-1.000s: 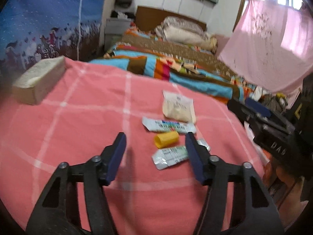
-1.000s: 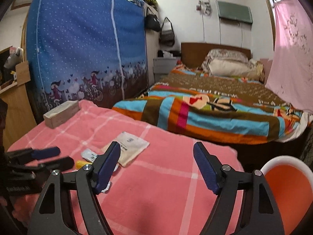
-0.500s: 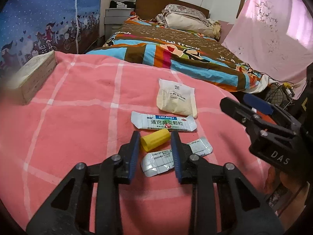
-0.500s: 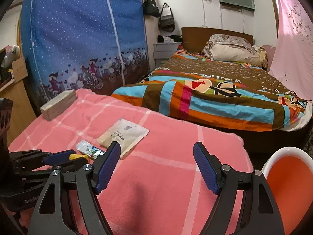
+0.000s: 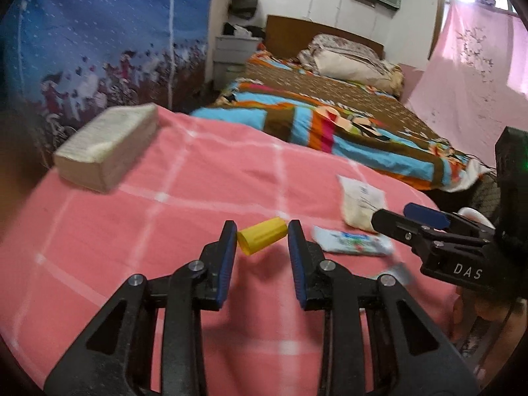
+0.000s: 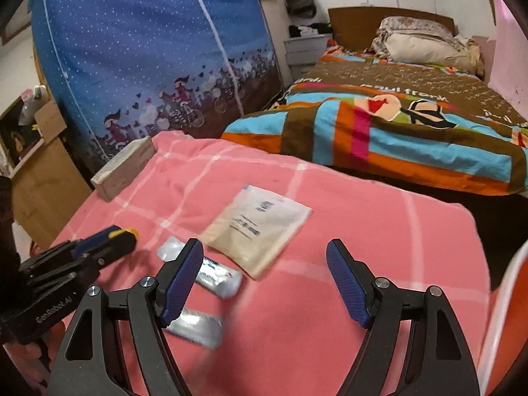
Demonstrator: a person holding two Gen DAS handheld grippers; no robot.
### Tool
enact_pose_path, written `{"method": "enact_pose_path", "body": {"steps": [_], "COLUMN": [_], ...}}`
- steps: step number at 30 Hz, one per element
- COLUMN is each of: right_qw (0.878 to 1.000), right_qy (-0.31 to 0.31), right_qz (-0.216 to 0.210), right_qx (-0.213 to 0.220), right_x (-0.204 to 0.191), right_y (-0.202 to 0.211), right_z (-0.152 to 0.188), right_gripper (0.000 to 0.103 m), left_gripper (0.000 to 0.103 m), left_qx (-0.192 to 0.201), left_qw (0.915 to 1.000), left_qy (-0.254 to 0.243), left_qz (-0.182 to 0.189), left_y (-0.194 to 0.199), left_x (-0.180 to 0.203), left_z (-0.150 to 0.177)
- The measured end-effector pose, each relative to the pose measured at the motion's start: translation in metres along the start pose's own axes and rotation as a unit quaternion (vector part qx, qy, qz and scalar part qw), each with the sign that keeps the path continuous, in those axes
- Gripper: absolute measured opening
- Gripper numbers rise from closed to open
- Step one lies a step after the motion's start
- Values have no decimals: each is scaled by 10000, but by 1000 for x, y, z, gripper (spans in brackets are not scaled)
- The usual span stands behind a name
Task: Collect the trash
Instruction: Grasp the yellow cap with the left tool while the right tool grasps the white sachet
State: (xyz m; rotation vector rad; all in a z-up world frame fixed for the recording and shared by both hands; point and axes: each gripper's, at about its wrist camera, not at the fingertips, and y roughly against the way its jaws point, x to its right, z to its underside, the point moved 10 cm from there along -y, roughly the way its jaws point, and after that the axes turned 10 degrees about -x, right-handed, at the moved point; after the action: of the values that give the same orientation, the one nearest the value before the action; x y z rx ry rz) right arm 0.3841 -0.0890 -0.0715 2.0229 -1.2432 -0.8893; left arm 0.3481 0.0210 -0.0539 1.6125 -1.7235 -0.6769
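Over on the far left edge of the pink checked blanket (image 5: 184, 198) sits a pale tissue pack (image 5: 109, 145), with a broad stretch of bare blanket between it and the trash. The left gripper (image 5: 262, 236) is clamped on a small yellow cap (image 5: 262, 235), pinched between its blue pads and lifted clear of the blanket. Right of the cap lies a blue-and-white sachet (image 5: 353, 242), blurred, print unreadable. Beyond that sachet, a beige packet (image 6: 257, 224) lies flat, partly hidden in the left view behind the right gripper (image 6: 264, 280), whose jaws stand wide apart, holding nothing. A silvery wrapper (image 6: 194, 326) lies below its left finger, smeared by motion. At the blanket's right edge, an orange bin (image 6: 508, 313) is cut off by the frame.
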Motion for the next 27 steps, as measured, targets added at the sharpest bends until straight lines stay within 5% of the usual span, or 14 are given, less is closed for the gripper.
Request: {"method": "enact_pose_path", "body": {"steps": [12, 24, 27], "right_qw": [9970, 9984, 9986], "right_qy": [417, 478, 464], "right_qz": [492, 295, 232], "right_qx": [-417, -93, -83], "right_x": [-20, -24, -25], "right_y": [-39, -25, -25], "right_z": [-11, -12, -12], "right_gripper": [82, 29, 27], "left_gripper": [35, 35, 35], "left_qx": [-100, 167, 181], "left_qw": [9996, 9998, 9997], "left_qy": [278, 147, 170], "left_qz": [32, 5, 28], "left_y": [-10, 2, 3], "left_x": [-21, -19, -20], "left_z": [2, -1, 0]}}
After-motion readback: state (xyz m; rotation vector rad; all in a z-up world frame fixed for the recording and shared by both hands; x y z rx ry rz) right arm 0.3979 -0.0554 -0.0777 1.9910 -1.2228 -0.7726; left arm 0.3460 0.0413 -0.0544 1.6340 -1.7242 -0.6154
